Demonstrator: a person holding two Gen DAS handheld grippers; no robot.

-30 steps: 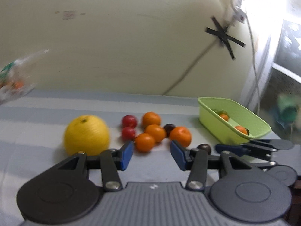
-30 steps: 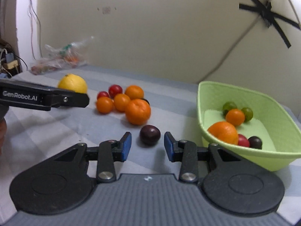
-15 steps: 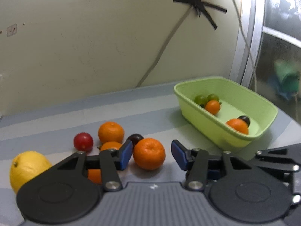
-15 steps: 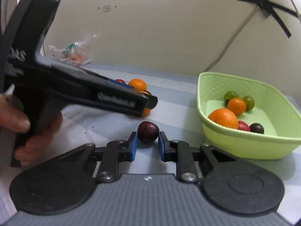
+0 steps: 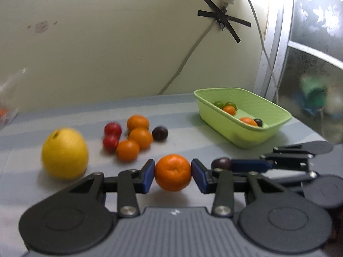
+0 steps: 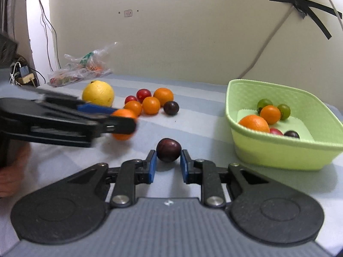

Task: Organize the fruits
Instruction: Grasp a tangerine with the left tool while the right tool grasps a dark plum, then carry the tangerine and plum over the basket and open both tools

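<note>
Fruit lies loose on the striped cloth (image 5: pixel 182 128) at centre frame in my left view; my left tongs (image 5: pixel 172 172) are closing, pads pressing an orange (image 5: pixel 172 171) at lower centre. In my right view, my right tongs (image 6: pixel 167 162) pinch a dark plum (image 6: pixel 167 150) at centre, the green basket (image 6: pixel 278 156) to its right.

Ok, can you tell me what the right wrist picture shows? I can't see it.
The right gripper pinches a dark plum on the table. A green basket with fruit sits to its right. On the left, the left gripper closes on an orange.
</note>
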